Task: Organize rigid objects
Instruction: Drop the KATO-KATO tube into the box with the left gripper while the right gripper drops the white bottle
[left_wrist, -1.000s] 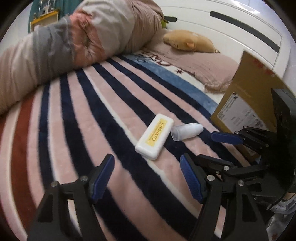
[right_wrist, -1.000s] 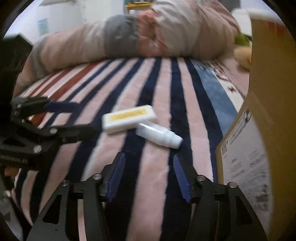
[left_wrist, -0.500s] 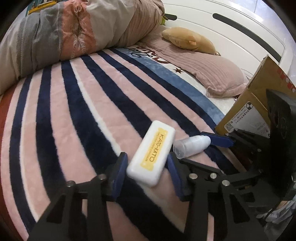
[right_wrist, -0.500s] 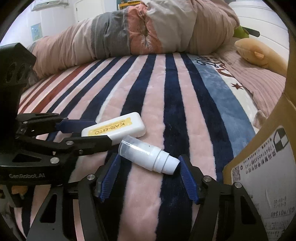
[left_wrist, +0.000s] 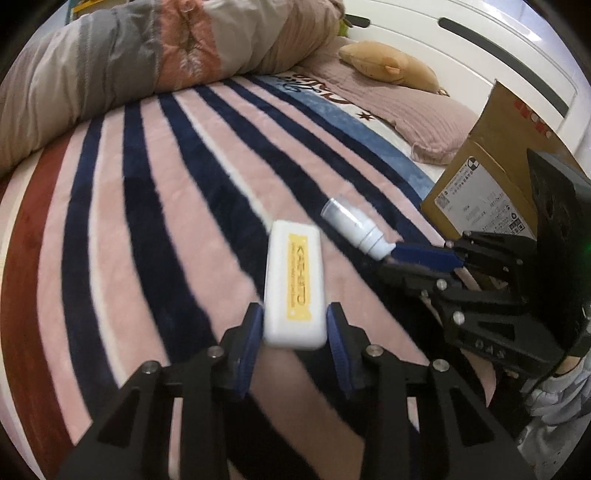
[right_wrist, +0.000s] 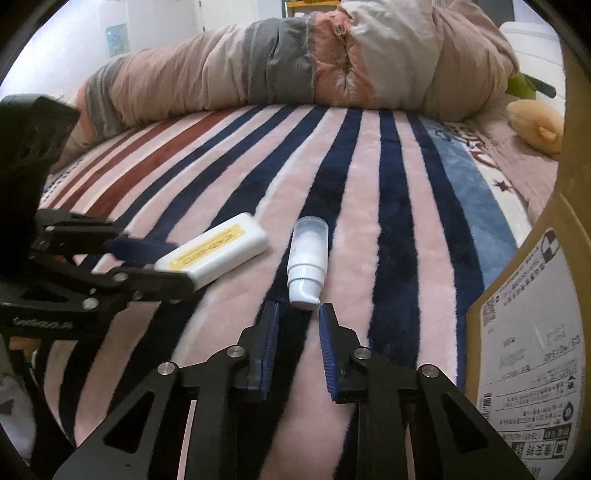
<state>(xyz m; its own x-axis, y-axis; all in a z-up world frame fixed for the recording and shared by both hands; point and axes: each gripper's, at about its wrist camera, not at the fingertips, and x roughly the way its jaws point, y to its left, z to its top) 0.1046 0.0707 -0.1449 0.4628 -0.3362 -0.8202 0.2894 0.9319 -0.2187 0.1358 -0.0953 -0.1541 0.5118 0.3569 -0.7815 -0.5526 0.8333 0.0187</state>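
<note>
Since the earlier frame, left gripper (left_wrist: 294, 325) had closed on the white yellow-labelled case (left_wrist: 294, 282), near end between its pads. Right gripper (right_wrist: 297, 345) stood narrowly parted, white pump bottle (right_wrist: 306, 264) lying just beyond its tips on the striped blanket (right_wrist: 369, 192).

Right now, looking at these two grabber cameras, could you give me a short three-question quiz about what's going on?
1. True or false: the left gripper has its pads on both sides of the white case with the yellow label.
2. What lies just beyond the right gripper: A) a spoon, B) a white pump bottle, C) a phone?
3. Fill in: to the right stands a cardboard ____.

Key: 1 true; 2 B; 3 box.
</note>
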